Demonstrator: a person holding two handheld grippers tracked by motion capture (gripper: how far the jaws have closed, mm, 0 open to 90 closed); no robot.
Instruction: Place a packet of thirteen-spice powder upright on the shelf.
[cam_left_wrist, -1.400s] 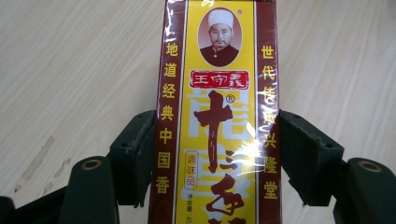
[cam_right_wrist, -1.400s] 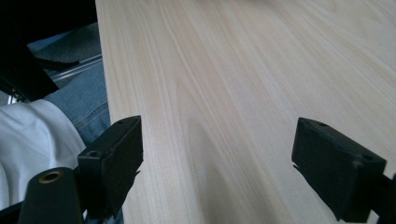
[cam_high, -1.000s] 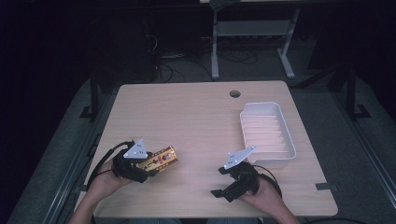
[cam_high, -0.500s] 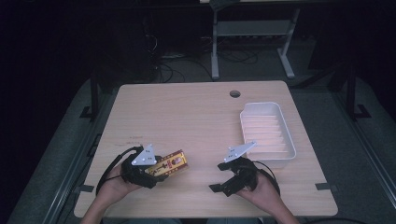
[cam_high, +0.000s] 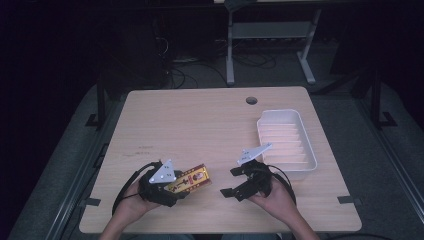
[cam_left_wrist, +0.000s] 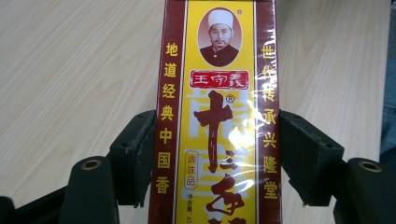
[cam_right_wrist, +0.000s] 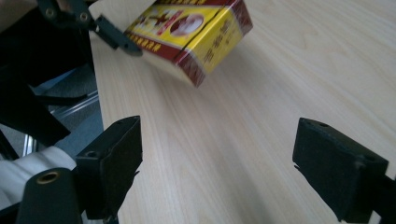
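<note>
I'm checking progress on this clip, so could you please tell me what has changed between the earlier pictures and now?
The left tool, shut on the red and yellow cardboard box, has carried it rightward and slightly nearer the table's front edge. The grip is unchanged. The right tool remains open and almost in place, and the white ribbed plastic tray has not moved.

The tabletop is evenly lit from above, while the surrounding room is left in near darkness. Glare is noted on the wrapped box in the left gripper view. Slight blur is observed in both gripper views.
</note>
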